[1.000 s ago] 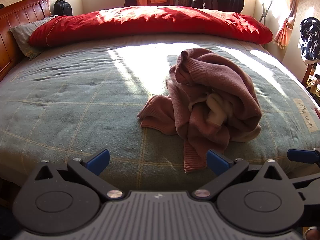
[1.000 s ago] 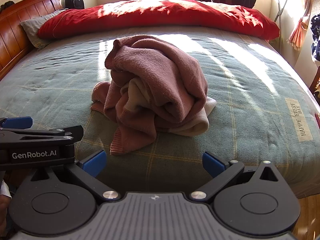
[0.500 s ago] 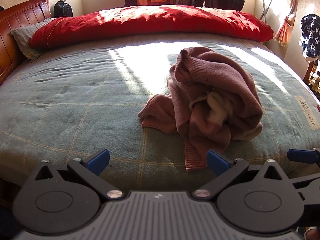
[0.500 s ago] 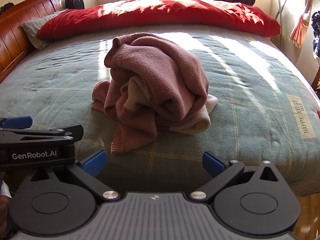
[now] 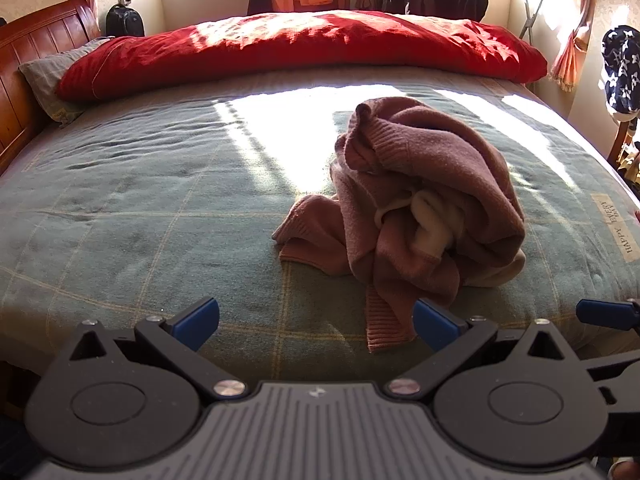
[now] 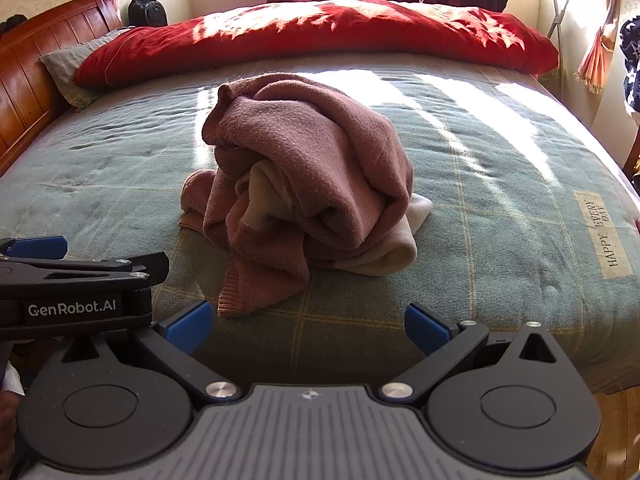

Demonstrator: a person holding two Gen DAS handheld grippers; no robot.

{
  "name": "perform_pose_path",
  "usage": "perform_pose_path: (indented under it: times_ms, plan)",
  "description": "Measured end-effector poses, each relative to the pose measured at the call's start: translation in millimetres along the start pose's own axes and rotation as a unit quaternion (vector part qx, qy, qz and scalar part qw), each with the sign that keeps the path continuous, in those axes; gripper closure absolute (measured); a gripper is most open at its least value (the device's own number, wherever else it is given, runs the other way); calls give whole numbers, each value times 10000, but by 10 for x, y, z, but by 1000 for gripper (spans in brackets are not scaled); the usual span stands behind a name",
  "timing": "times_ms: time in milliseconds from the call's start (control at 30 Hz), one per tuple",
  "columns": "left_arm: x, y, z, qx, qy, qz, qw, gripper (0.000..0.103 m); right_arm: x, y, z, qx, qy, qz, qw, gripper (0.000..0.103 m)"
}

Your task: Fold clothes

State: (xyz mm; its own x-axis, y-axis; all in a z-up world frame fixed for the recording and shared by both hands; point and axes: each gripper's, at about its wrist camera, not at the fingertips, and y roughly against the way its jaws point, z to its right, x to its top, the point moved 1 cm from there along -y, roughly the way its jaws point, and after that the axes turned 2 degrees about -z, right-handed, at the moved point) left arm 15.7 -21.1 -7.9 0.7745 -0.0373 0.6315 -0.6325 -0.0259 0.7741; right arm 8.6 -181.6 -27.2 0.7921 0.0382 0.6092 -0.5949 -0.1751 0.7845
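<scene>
At the near edge of the bed, the left gripper [image 5: 316, 322] and right gripper [image 6: 306, 328] hover side by side, both spread wide and holding nothing. Just beyond them a crumpled pink sweater [image 6: 304, 176] lies heaped on the green checked blanket [image 5: 140, 200], apart from either gripper. A red duvet [image 6: 320, 36] lies across the far side.

Right gripper [image 6: 306, 326] fingers spread wide, empty, near crumpled pink sweater [image 6: 304, 184] on green blanket [image 6: 500, 208].

Black tongs [image 5: 316, 320] (blue-tipped, silver-screwed)
</scene>
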Motion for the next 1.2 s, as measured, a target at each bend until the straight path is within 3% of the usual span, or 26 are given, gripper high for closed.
perform_pose_path:
  times_ms: [200, 367, 500, 700, 833, 1000, 1200]
  plan:
    - [63, -53, 139, 9, -219, 72, 9997, 0, -1, -53, 151, 109, -188, 14, 9998, 0]
    - [109, -142, 186, -257, -292, 102, 9992, 0, 7, -105, 241, 166, -226, 88, 9996, 0]
    - [145, -219, 181, -257, -338, 87, 9991, 0, 34, -174, 242, 226, -103, 175, 9995, 0]
    - [149, -303, 83, -359, -497, 359, 9975, 0, 92, -343, 257, 737, -125, 58, 9972, 0]
    - [171, -391, -7, -506, -494, 264, 9971, 0, 113, -403, 221, 980, 100, 141, 9950, 0]
    - [223, -477, -85, -452, -848, 231, 9951, 1, 139, -413, 322, 1478, 338, 271, 9881, 0]
    - [118, -648, -199, -622, -1358, 144, 9887, 1, 121, -392, 553, 1492, 964, 461, 9830, 0]
